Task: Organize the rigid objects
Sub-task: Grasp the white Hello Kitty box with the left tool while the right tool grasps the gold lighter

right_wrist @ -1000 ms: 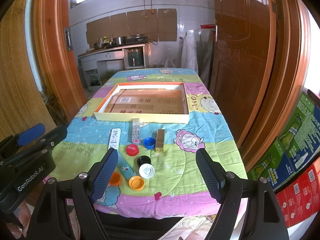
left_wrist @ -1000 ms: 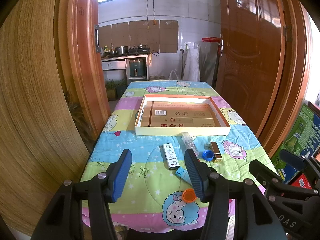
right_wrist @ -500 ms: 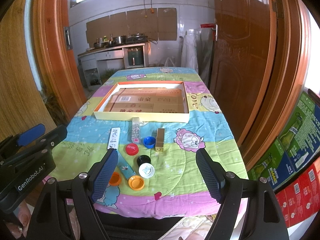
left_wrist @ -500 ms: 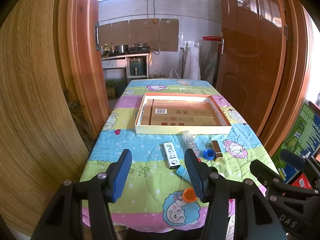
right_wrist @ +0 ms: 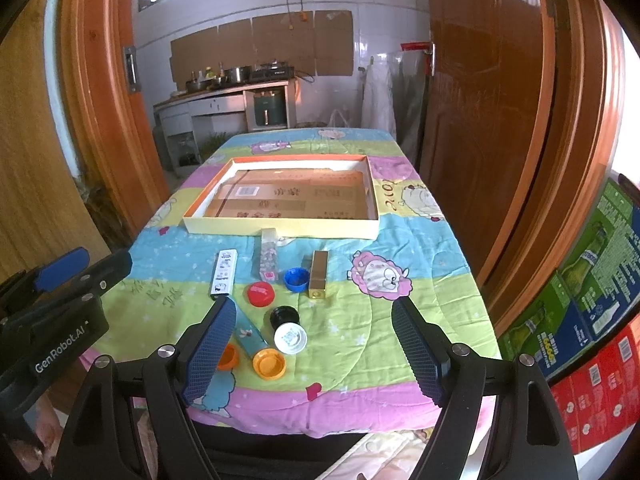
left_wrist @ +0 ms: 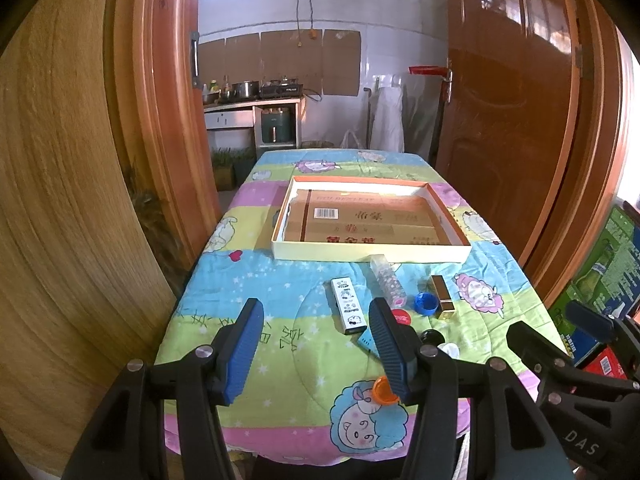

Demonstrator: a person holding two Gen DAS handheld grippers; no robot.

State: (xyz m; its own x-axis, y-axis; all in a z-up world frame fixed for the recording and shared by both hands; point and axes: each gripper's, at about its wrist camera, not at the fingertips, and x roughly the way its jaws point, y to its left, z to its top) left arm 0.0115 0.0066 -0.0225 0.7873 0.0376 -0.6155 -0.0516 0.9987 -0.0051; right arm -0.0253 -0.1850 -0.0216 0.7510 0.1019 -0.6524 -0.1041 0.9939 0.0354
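On a cartoon-print tablecloth, small rigid objects lie loose just in front of an empty shallow tray: a white patterned box, a clear tube, a gold case, a teal tube, and red, blue, black, white and orange caps. Nothing appears sorted into the tray, so the whole task seems left to do. Both tongs, the left gripper and the right gripper, hover spread wide and empty above the table's near edge.
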